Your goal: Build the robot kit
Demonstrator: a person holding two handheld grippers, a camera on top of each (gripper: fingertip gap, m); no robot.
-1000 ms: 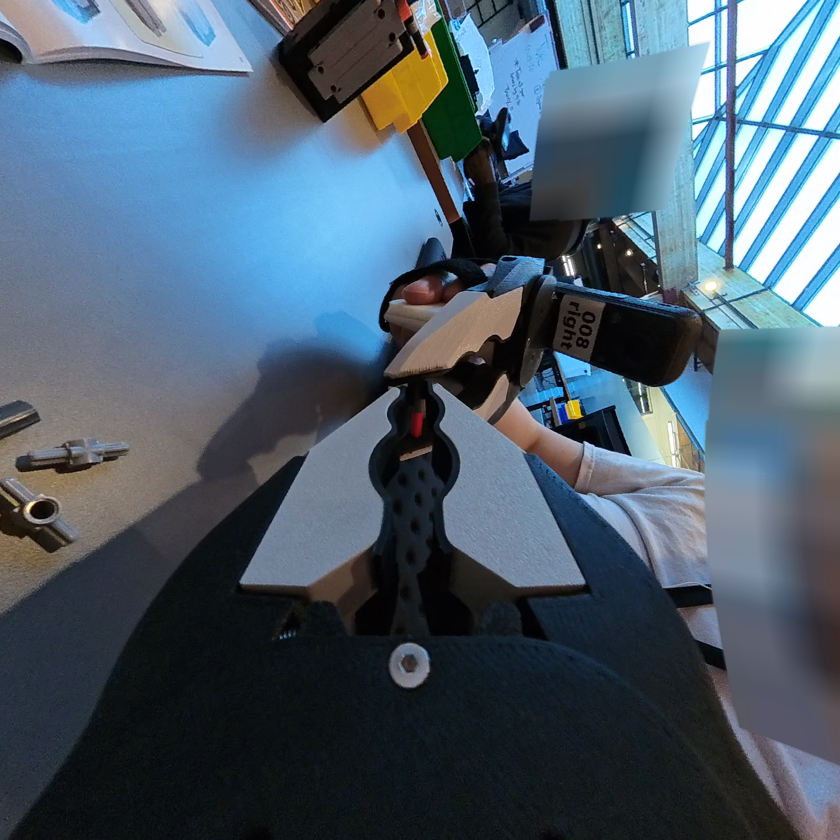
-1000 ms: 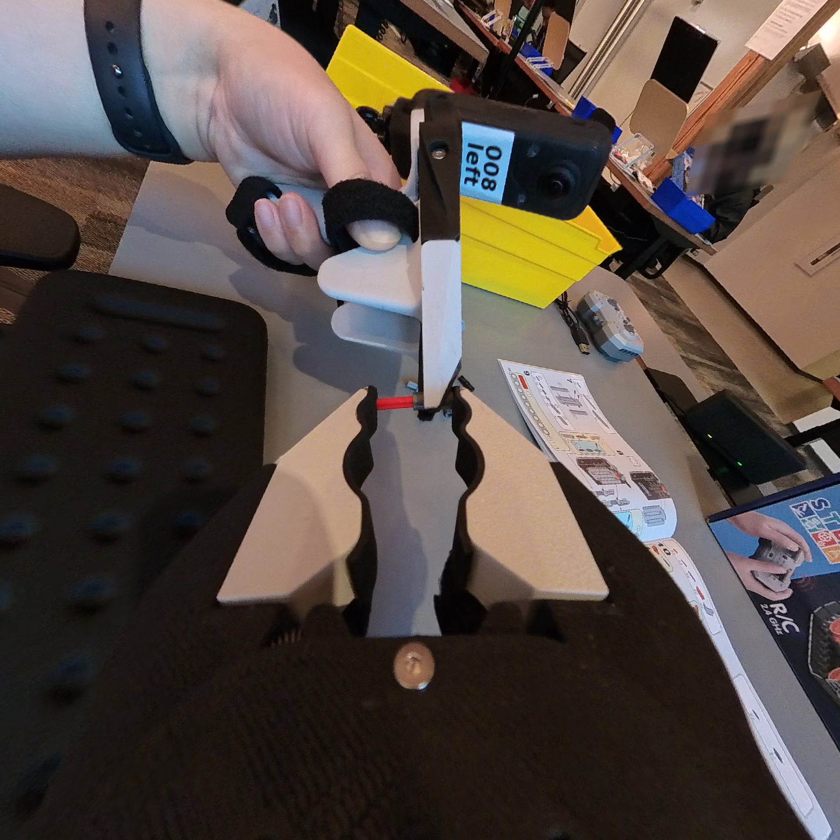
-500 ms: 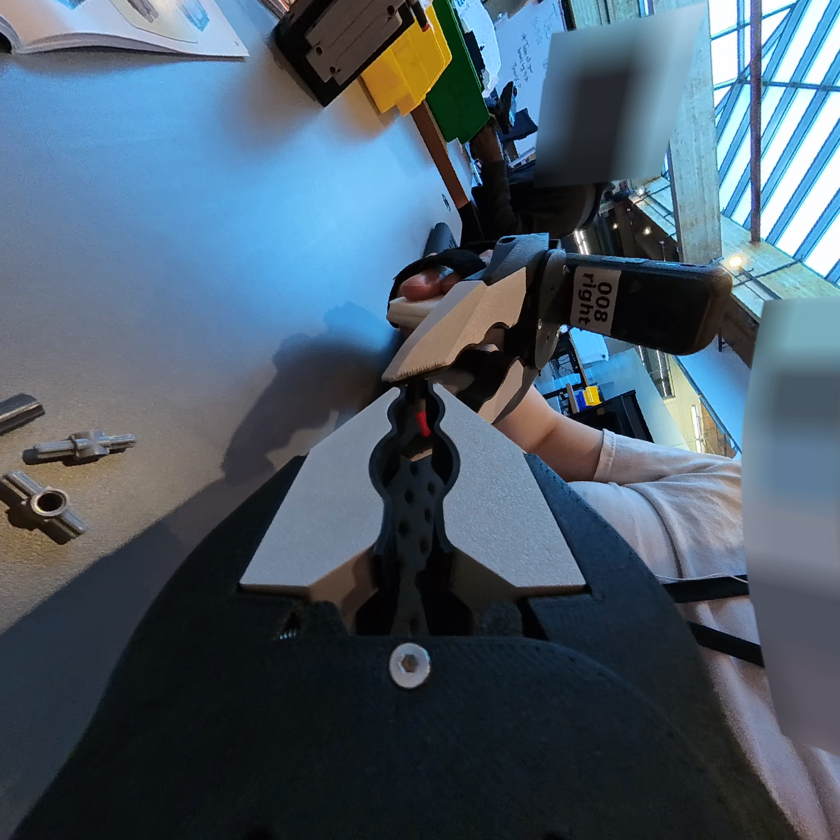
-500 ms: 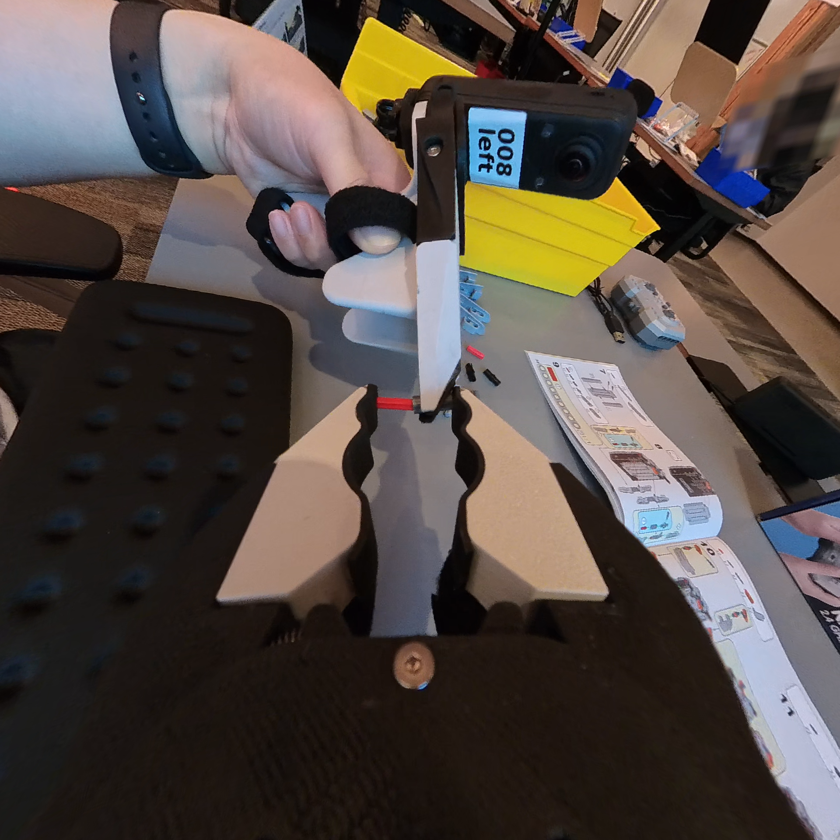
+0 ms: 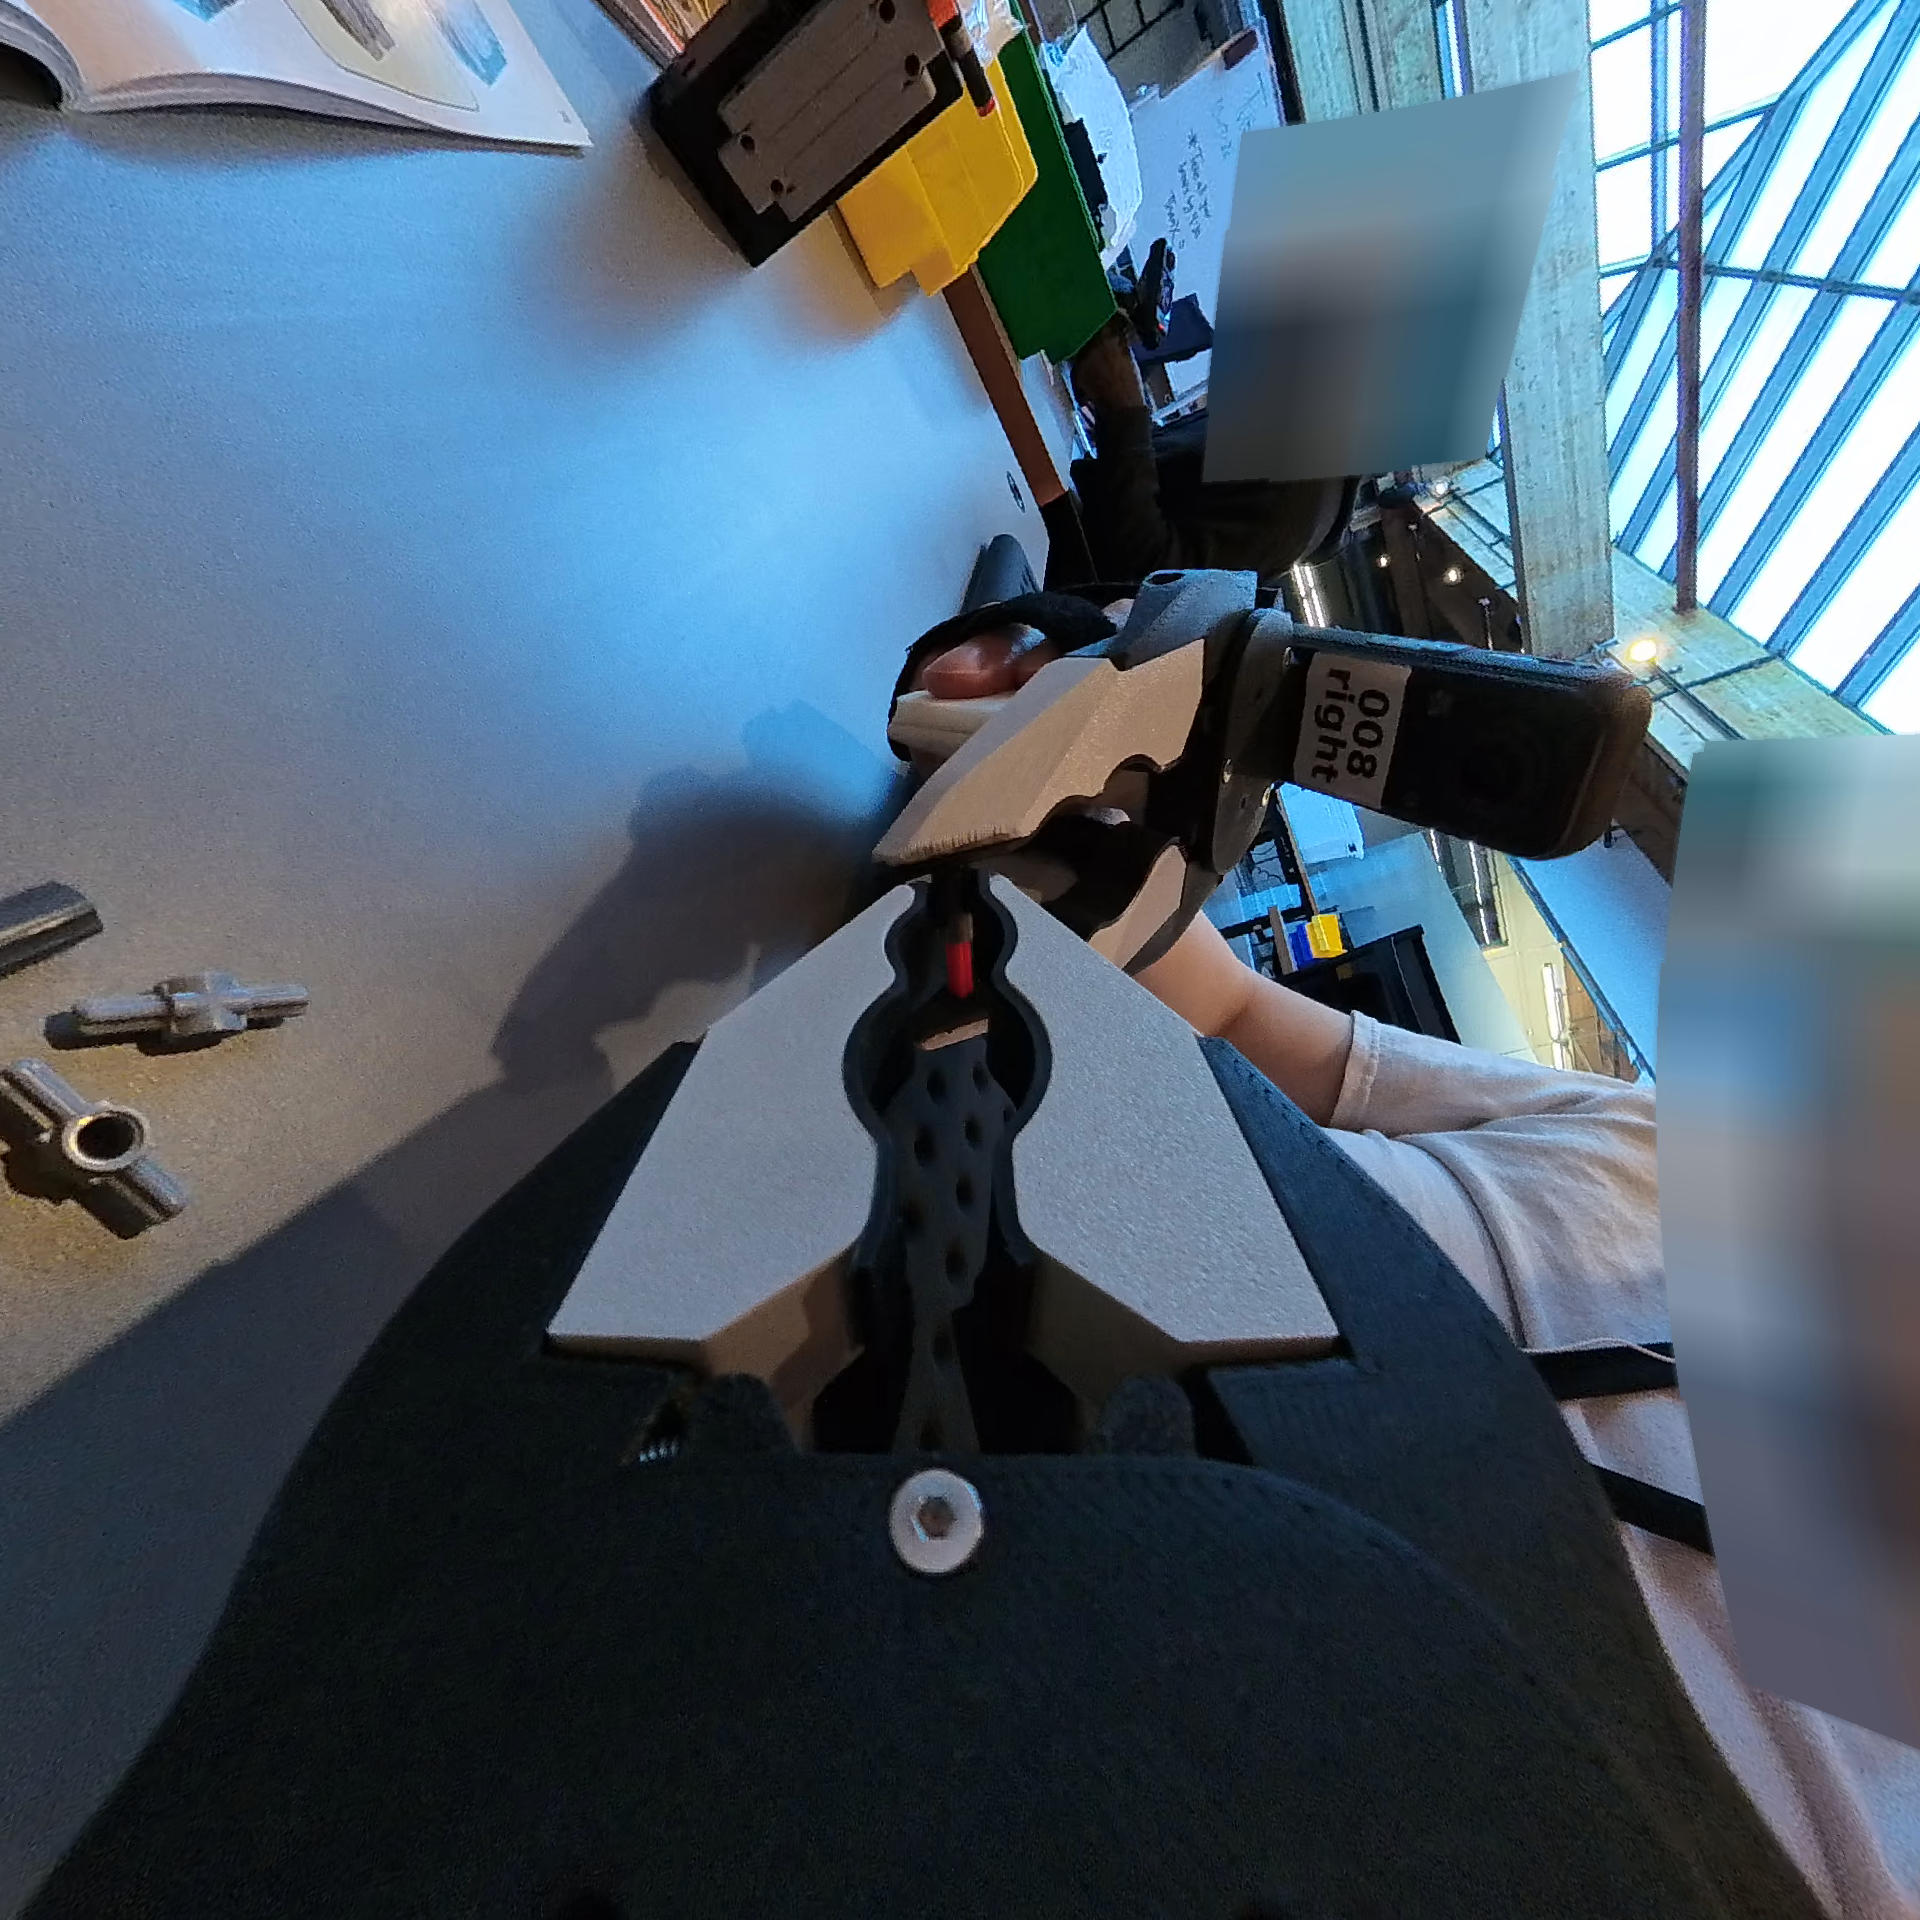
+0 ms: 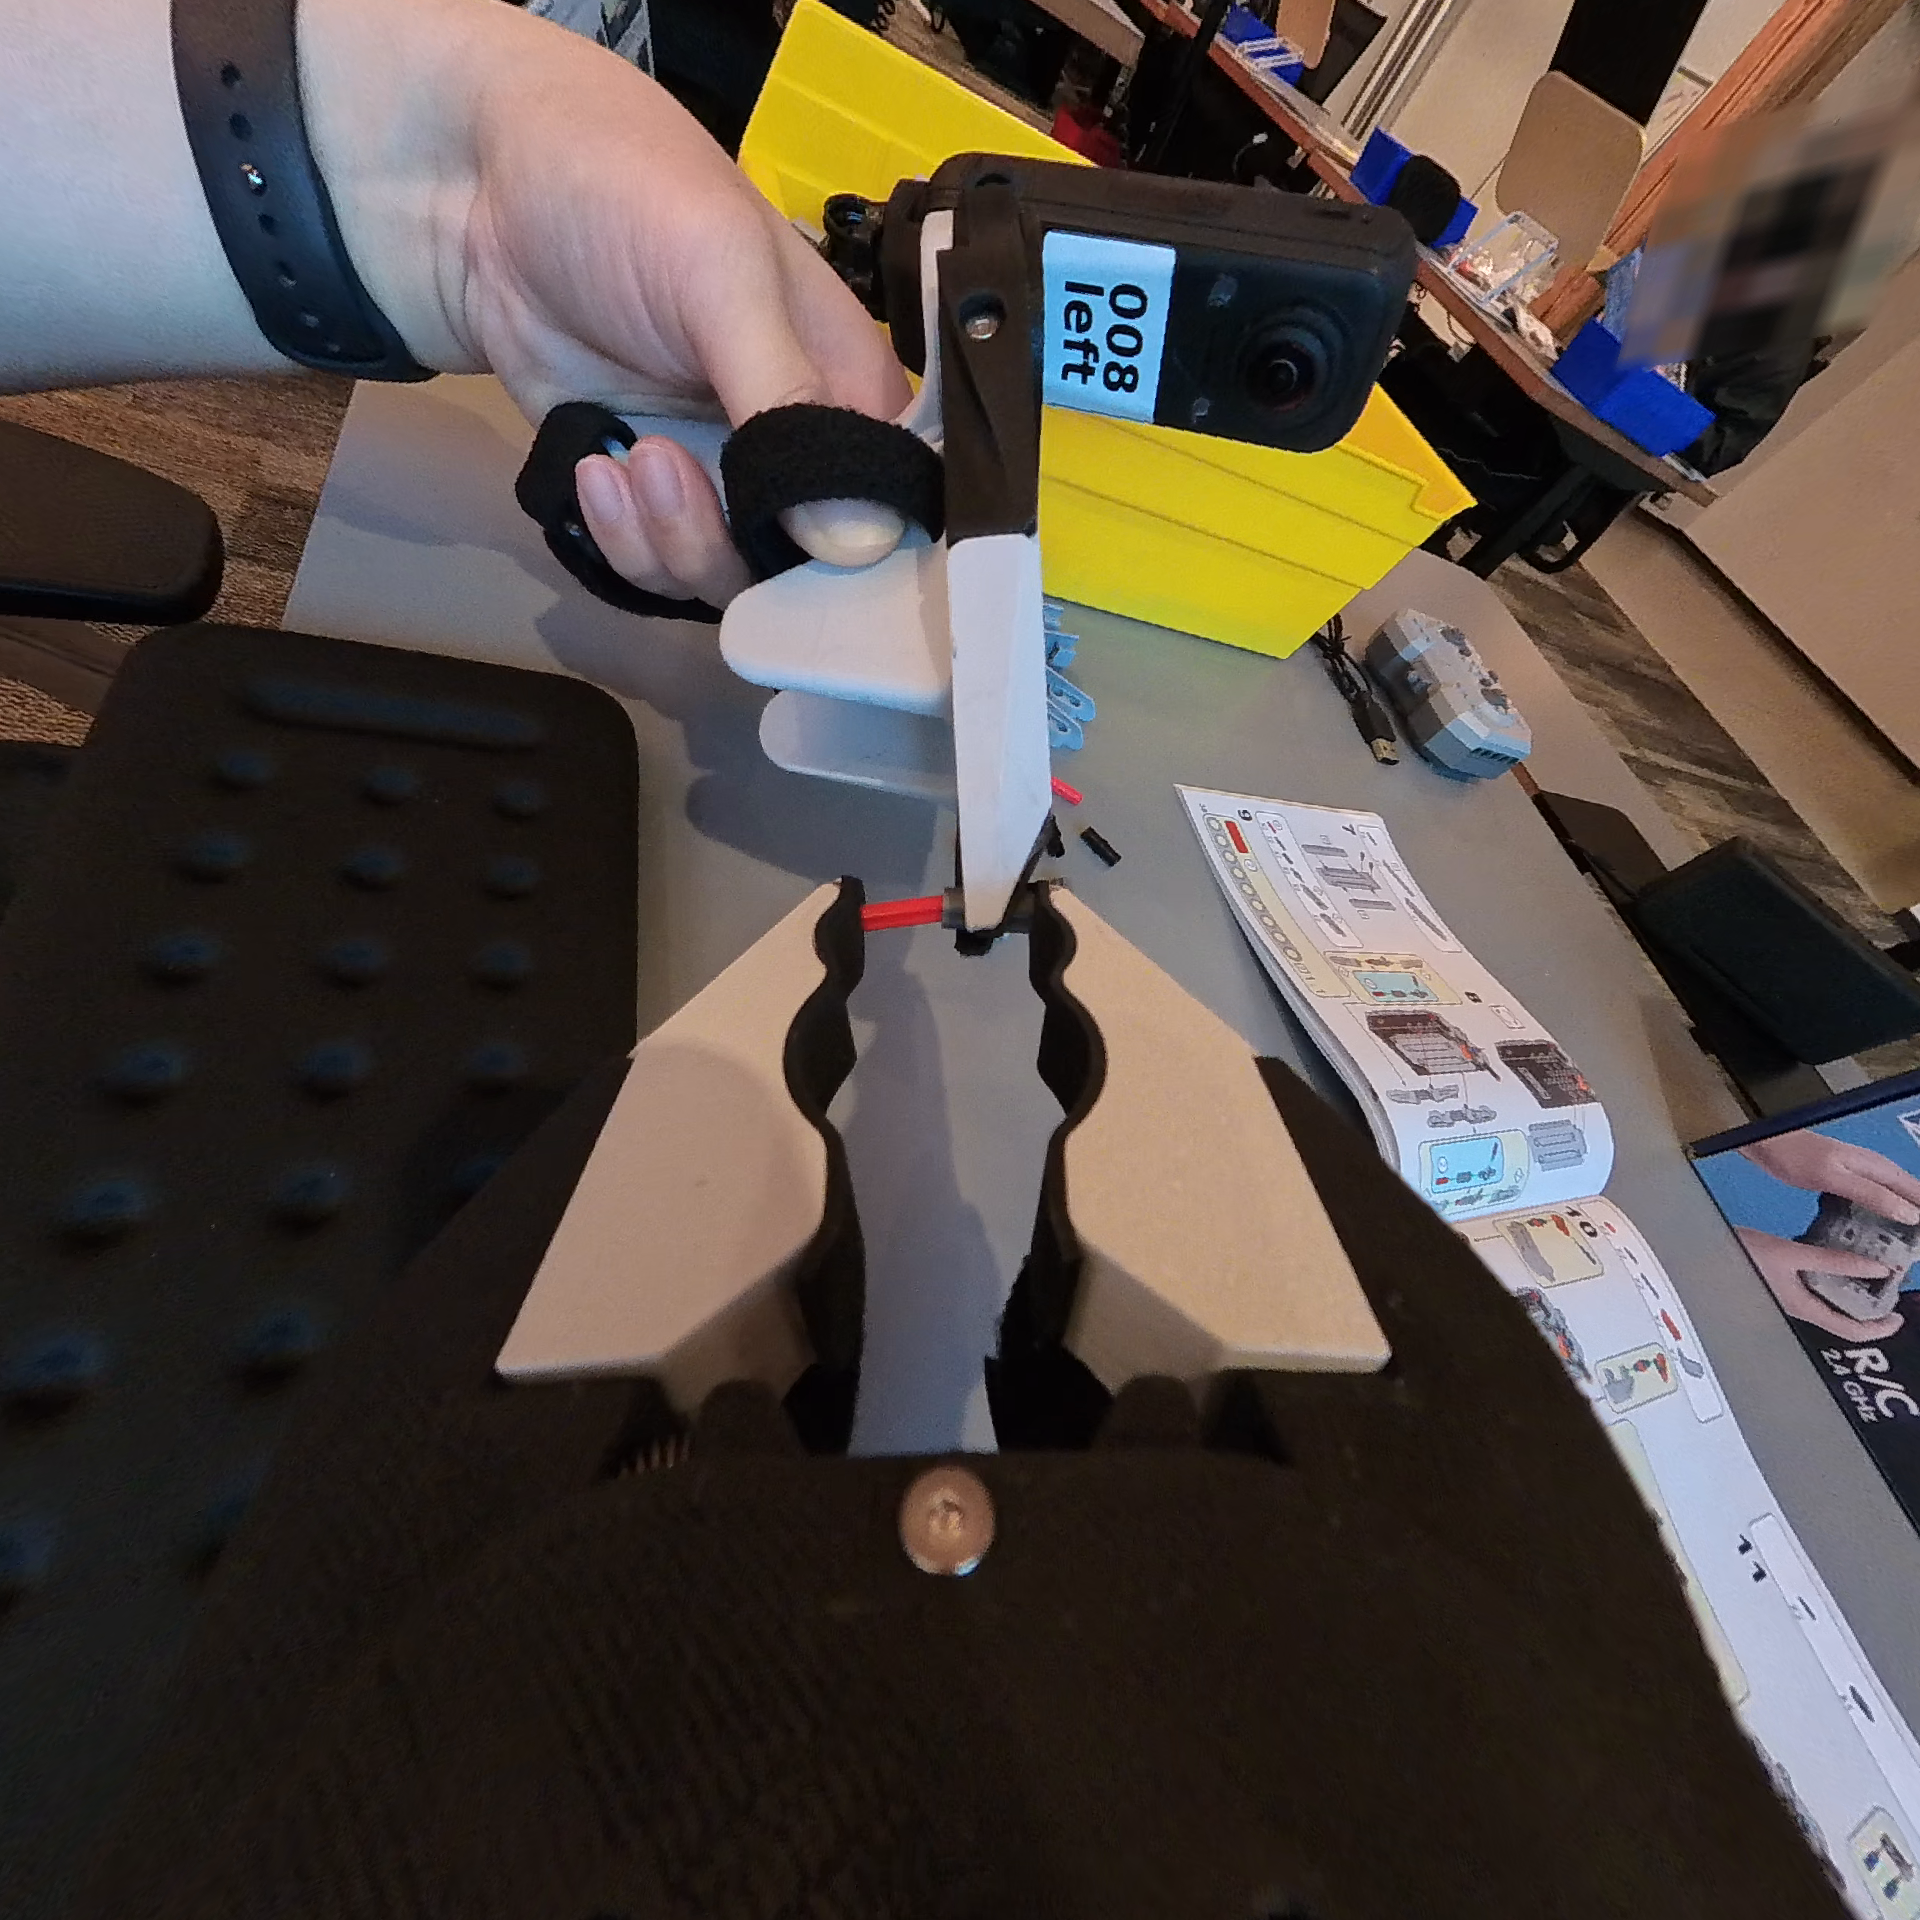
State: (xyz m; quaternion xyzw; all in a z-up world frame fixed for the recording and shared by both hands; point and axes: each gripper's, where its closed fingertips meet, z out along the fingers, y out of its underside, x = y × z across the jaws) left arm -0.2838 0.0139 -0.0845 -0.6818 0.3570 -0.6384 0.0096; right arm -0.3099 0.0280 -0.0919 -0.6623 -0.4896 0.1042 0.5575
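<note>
**Grey tabletop: two claws meet over a red pin**

Tabletop (image 6: 1195, 707) lies beneath. Nearest, the right claw (image 6: 945, 920) stands with jaws apart, bracketing the left claw (image 6: 982, 920), which is clamped on a red pin (image 6: 902, 914) held in the air. Neither grip has altered over the last second; only the pin's angle shifted slightly. Beyond lie an instruction booklet (image 6: 1403, 1039) and a yellow bin (image 6: 1195, 520).
</note>
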